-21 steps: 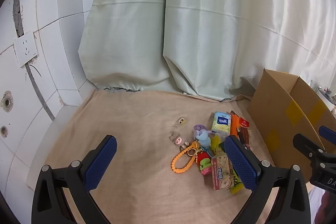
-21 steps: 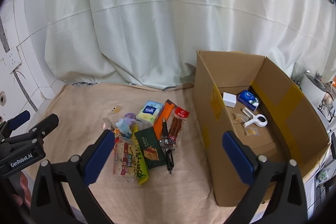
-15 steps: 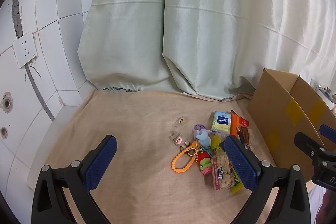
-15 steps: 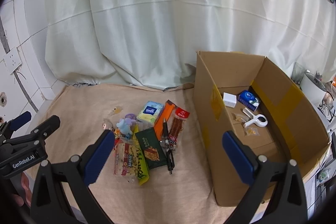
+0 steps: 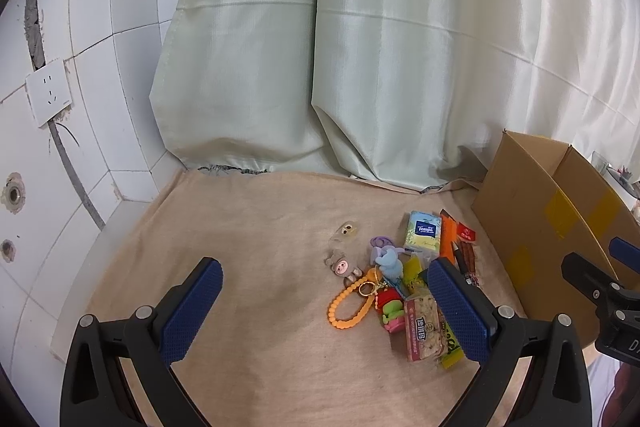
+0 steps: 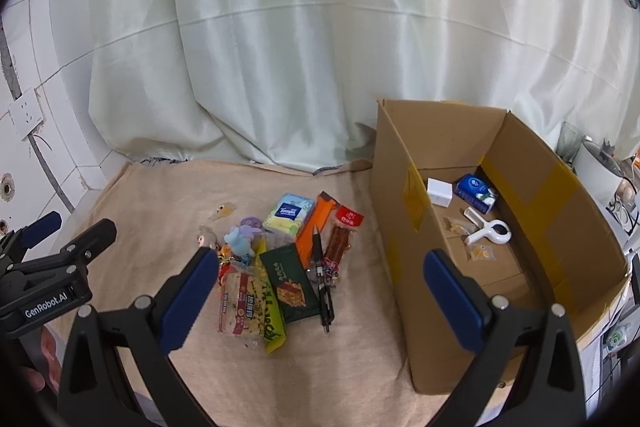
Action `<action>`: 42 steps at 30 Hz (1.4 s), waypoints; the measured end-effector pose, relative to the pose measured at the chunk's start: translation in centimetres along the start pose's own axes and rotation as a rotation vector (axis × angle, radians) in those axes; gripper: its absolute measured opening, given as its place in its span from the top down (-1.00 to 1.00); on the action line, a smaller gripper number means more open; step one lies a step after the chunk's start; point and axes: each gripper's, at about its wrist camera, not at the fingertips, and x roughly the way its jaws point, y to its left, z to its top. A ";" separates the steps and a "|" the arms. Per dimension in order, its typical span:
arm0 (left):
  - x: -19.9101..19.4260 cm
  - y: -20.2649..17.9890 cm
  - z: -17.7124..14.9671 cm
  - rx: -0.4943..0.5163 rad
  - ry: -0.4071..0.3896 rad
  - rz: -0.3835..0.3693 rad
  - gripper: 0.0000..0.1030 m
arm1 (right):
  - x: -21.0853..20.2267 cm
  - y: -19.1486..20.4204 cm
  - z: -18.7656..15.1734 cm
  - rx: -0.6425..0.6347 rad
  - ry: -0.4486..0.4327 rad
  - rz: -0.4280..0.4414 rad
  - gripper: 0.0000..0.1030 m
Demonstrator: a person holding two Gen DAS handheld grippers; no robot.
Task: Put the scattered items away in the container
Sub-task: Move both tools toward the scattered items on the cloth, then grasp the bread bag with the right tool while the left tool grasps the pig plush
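Observation:
A pile of small items lies on the beige cloth (image 5: 256, 227): a tissue pack (image 6: 289, 213), a green snack bag (image 6: 291, 287), a cracker pack (image 6: 242, 303), a black pen (image 6: 322, 283), a red sausage pack (image 6: 342, 233), an orange bead loop (image 5: 350, 305) and small toys. The cardboard box (image 6: 404, 195) stands to their right, holding a white clip (image 6: 490, 230), a blue pack (image 6: 474, 191) and a white cube (image 6: 439, 191). My left gripper (image 5: 326, 311) hovers open above the cloth, left of the pile. My right gripper (image 6: 320, 297) hovers open over the pile's near side and the box wall.
Pale green curtains (image 5: 360, 47) hang behind the cloth. A white tiled wall (image 5: 80, 107) with a socket (image 5: 49, 98) bounds the left side. Cups and clutter (image 6: 600, 167) sit beyond the box at the right. A hand (image 6: 44, 347) shows at the lower left of the right wrist view.

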 end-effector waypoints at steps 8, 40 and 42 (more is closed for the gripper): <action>1.2 0.3 -0.9 -0.013 -0.002 -0.014 -1.00 | -0.3 0.3 -0.8 -0.051 -0.130 0.008 -1.00; 9.2 4.4 -7.7 -0.010 0.182 0.059 -1.00 | 10.7 4.9 -5.4 -0.159 0.193 0.220 -0.79; 9.3 5.2 -7.8 -0.018 0.185 0.066 -1.00 | 11.6 6.0 -6.0 -0.176 0.214 0.220 -0.74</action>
